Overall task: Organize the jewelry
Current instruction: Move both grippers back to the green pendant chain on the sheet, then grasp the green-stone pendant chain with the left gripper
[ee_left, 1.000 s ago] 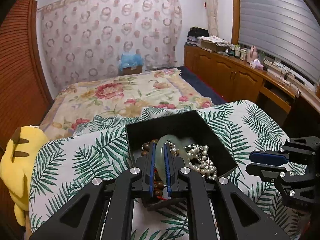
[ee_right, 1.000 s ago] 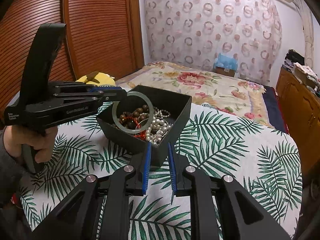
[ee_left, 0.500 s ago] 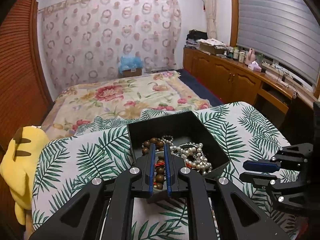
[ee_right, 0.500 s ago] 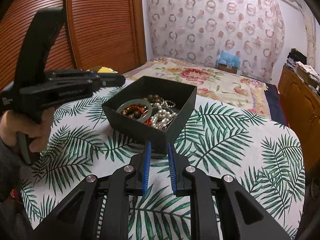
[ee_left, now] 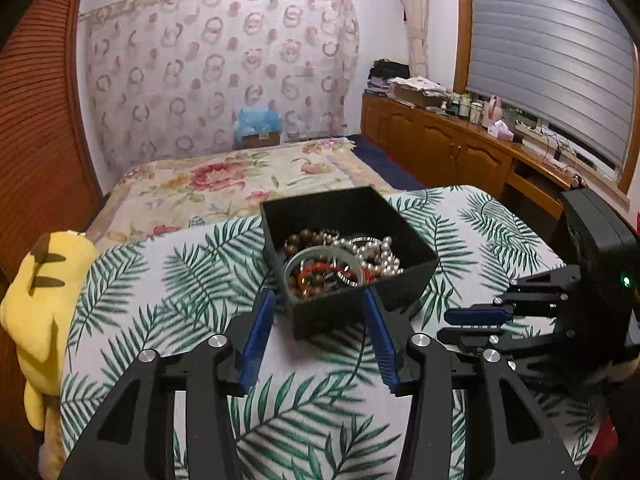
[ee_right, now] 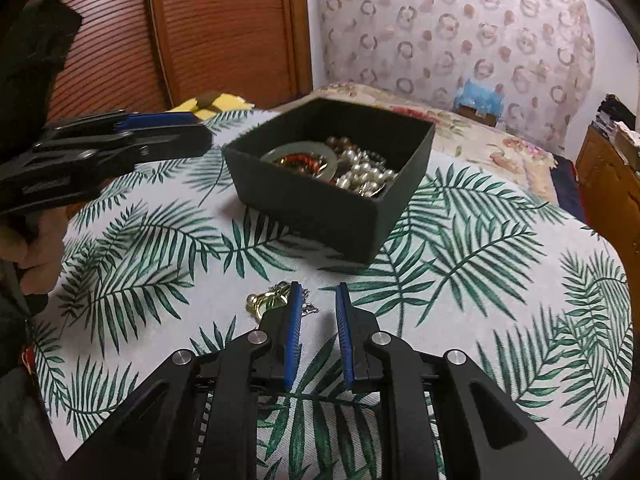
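Observation:
A black open box point(ee_left: 344, 200) point(ee_right: 304, 204) stands on the palm-leaf tablecloth point(ee_left: 168, 280). In it lie a pale green jade bangle point(ee_left: 289, 268) point(ee_right: 276, 152), a pearl necklace point(ee_left: 380, 256) point(ee_right: 360, 172) and brown wooden beads point(ee_left: 304, 238). My left gripper point(ee_left: 318, 297) point(ee_right: 206, 132) sits just in front of the box's near corner; its jaws are opening and hold nothing. My right gripper point(ee_right: 318, 300) point(ee_left: 442, 324) points down at the cloth, its pads a narrow gap apart with nothing between them. A small gold jewelry piece point(ee_right: 266, 300) lies on the cloth beside its left finger.
A yellow plush toy point(ee_left: 40, 280) point(ee_right: 216, 102) hangs at the table's left edge. A flowered bed point(ee_left: 224, 176) lies behind the table, with wooden cabinets point(ee_left: 440, 148) on the right and a slatted wardrobe door point(ee_right: 224, 28) on the left. A hand point(ee_right: 36, 248) holds the left gripper.
The left gripper let the jade bangle drop into the box, drew back and spread its jaws. The right gripper sank toward the cloth, bringing the gold piece into view.

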### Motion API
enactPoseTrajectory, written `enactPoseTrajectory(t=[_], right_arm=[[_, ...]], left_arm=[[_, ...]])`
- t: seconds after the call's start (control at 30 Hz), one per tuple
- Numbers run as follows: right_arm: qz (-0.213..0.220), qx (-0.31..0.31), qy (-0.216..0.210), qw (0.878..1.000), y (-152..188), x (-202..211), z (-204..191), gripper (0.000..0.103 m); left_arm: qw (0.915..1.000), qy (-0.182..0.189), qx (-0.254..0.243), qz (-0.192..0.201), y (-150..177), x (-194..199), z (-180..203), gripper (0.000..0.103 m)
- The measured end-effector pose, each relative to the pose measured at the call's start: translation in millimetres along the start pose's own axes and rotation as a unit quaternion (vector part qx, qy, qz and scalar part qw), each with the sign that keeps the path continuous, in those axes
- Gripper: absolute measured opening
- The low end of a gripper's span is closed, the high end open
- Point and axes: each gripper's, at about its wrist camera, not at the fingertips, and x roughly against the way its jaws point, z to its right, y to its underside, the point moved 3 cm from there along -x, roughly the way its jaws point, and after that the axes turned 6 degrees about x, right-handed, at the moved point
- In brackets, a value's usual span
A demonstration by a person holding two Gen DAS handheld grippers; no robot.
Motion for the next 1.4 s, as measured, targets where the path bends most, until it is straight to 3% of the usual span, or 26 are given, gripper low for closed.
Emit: enactPoseTrajectory(t=[0.23,0.47,0.57,0.7,1.4], right_arm=[[-0.017,0.009,-0.007,1.000,-2,-12,-7,0.019],[-0.032,0.017,0.020,0.999,-8,-15,-6,0.019],[-0.034,0.014,0.007,0.999,-7,-14,-4,0.004],[-0.031,0.016,0.011,0.999,-5,-13,-3,0.003],[0.049,0.026,0.053,0.997,-29,50,5,0.000]], left_arm=[[0.9999,-0.003,0.011,-0.006,10,0,-7,0.045],[0.9999,0.001,0.009,-0.010,15,1,-4,0.045],[0.9999,0.003,0.008,-0.013,17,1,-2,0.045],[0.9998,0.006,0.004,-0.019,22,-2,2,0.045],[0.9987,0.022,-0.010,-0.044,33,-11,19,0.045]])
